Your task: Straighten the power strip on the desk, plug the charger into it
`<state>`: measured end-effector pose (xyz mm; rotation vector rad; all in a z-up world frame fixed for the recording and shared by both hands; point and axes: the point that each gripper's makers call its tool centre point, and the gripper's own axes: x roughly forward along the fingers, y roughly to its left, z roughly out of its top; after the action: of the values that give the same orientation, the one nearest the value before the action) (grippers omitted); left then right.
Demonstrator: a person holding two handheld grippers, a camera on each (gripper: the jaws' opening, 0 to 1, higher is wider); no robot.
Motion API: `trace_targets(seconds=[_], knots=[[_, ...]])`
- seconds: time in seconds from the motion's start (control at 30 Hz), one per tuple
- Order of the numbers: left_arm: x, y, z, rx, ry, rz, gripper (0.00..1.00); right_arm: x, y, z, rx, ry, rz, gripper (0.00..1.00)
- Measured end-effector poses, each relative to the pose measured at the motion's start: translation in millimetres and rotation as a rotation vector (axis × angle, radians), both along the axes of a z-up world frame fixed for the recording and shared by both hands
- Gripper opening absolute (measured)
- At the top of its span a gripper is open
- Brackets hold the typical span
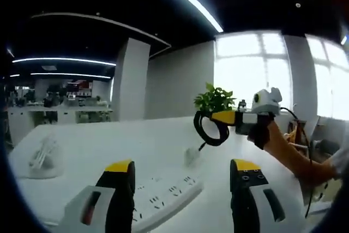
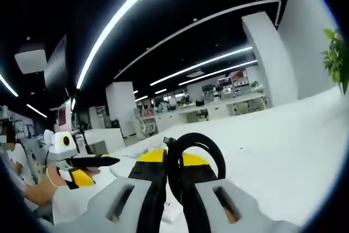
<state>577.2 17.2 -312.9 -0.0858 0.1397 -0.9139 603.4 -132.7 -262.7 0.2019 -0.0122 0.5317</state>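
Note:
A white power strip (image 1: 163,196) lies on the white desk (image 1: 136,140), just beyond and between the tips of my left gripper (image 1: 182,170), which stands open with nothing in it. My right gripper (image 1: 219,117) hangs above the desk, shut on a coiled black cable (image 1: 210,130). From the coil a strand drops to a small white charger (image 1: 191,155) resting on the desk behind the strip. In the right gripper view the jaws of my right gripper (image 2: 174,165) pinch the cable loop (image 2: 197,148). My left gripper (image 2: 97,169) shows open at the left.
A green plant (image 1: 214,99) stands at the desk's far side by bright windows. A pale wire-like object (image 1: 43,159) sits on the desk at the left. A person's hand (image 2: 52,181) holds the left gripper. Rows of office desks (image 2: 218,105) lie beyond.

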Motion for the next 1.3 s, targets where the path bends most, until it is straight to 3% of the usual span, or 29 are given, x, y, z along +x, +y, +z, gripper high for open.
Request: trace_targets(seconds=[0.43, 0.87, 1.3], knots=[[5.8, -15.3, 2.2, 0.004, -0.022, -0.01, 0.72, -23.3, 21.3, 40.1, 0.052, -0.095, 0.048, 0.06], [11.4, -22.7, 6.2, 0.039, -0.075, -0.002, 0.72, -49.9, 44.8, 68.5, 0.072, -0.144, 0.11, 0.06], [15.6, -43.6, 8.0, 0.107, -0.196, 0.001, 0.73, -69.4, 58.5, 91.0, 0.063, -0.197, 0.139, 0.06]])
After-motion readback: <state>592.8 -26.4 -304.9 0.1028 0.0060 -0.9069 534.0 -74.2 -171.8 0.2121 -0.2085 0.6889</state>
